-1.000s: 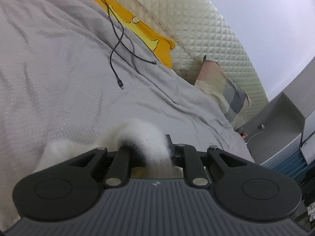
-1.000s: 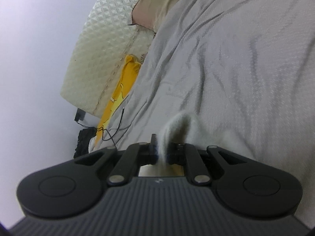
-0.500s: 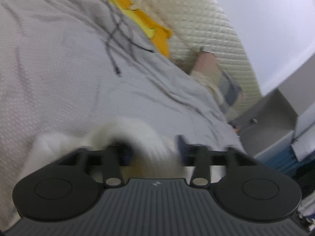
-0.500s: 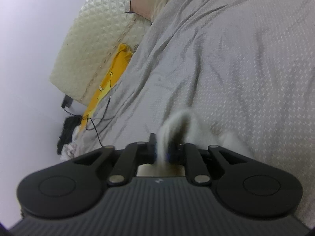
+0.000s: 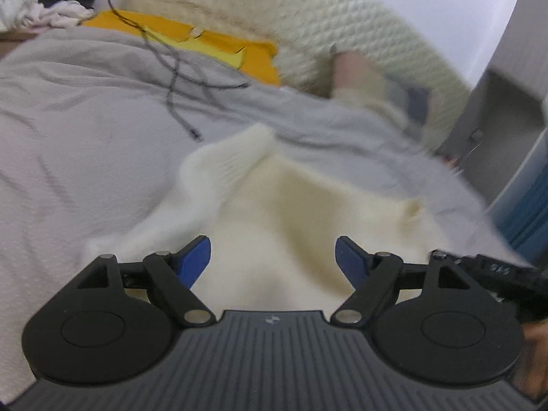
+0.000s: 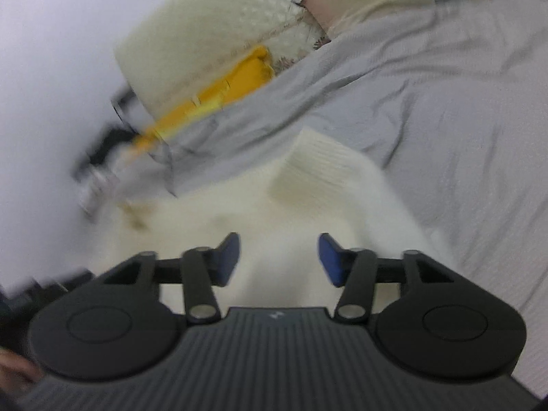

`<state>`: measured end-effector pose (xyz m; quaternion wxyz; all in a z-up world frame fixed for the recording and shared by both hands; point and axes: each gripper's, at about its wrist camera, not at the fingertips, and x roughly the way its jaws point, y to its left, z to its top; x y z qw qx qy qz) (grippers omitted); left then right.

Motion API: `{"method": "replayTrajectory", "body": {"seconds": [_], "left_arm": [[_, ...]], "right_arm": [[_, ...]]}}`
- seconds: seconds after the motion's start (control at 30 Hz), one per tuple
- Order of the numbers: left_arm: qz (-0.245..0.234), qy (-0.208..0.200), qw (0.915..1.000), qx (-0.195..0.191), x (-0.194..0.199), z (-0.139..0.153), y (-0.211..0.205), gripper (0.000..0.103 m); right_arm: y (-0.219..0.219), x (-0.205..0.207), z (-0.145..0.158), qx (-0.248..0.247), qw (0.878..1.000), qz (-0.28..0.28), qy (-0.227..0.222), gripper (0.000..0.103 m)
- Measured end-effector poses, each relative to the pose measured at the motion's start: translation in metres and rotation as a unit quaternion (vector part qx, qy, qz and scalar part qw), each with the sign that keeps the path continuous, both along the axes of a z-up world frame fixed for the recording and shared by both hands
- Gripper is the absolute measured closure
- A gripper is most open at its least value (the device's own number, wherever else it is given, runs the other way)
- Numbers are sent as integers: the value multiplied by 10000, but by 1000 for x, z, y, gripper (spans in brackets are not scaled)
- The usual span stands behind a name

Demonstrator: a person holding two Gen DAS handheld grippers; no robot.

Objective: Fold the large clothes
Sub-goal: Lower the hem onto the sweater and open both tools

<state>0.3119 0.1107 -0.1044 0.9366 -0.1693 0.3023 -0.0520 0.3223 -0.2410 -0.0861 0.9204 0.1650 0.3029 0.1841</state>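
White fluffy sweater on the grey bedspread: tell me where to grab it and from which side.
Probably the ribbed cuff of the white sweater. It sticks out past the fluffy body as a thin, flat edge on the grey bedspread, so come from above and pinch across it.

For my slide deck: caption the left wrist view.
Left hand-held gripper, jaws opening, above a fluffy white sweater lying on a grey bedspread.

You are viewing a cream-white ribbed garment [image 5: 260,185] on a grey bedsheet [image 5: 85,120], beside a yellow pillow [image 5: 219,48]; blue claw pads [image 5: 191,260].
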Motion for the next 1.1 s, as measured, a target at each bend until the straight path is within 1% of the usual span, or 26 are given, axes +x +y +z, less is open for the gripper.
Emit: {"method": "replayTrajectory", "body": {"seconds": [0.03, 0.07, 0.1, 0.13, 0.2, 0.3, 0.43, 0.47, 0.57, 0.7, 0.77, 0.8, 0.87, 0.97, 1.03, 1.1], "left_arm": [[59, 82, 9998, 153, 3, -4, -1, 20], [144, 141, 9995, 232, 7, -7, 0, 20], [295, 242, 9988, 322, 10, -12, 2, 20], [420, 310, 9978, 406, 13, -15, 4, 20], [572, 338, 9967, 467, 17, -20, 11, 20], [788, 379, 9952, 434, 24, -25, 20, 21], [995, 308, 9927, 610, 30, -30, 23, 21], [1055, 367, 9917, 633, 33, -34, 26, 21], [1085, 457, 9919, 484, 36, -39, 32, 21], [1050, 407, 9921, 560, 33, -37, 28, 21], [1031, 343, 9922, 617, 29, -32, 24, 21], [1013, 311, 9924, 630, 25, -28, 22, 21], [949, 214, 9931, 662, 16, -20, 16, 21], [865, 71, 9944, 605, -4, -6, 7, 21], [762, -18, 9953, 598, -18, 4, -1, 21], [663, -134, 9956, 645, -32, 13, -12, 21]], "right_arm": [[4, 1, -2, -380, 9993, -54, -46, 59], [6, 4, -5, -655, 9978, -85, -63, 59], [7, 5, -8, -763, 9970, -111, -52, 60], [6, 8, -12, -841, 9963, -195, 2, 68], [0, 12, -19, -861, 9956, -356, 92, 76], [-7, 20, -23, -819, 9955, -474, 35, 77], [-5, 26, -33, -934, 9944, -500, -3, 77], [-1, 30, -35, -961, 9941, -498, -4, 77], [1, 34, -37, -990, 9938, -497, 4, 77], [0, 30, -34, -964, 9941, -504, -13, 77], [5, 26, -28, -1095, 9929, -454, -71, 75], [10, 22, -22, -1232, 9914, -403, -166, 73], [19, 11, -9, -1405, 9889, -286, -383, 72], [29, -9, 9, -1228, 9908, -27, -567, 73], [38, -23, 18, -1242, 9897, 132, -705, 73], [44, -35, 22, -1226, 9897, 252, -694, 73]]}}
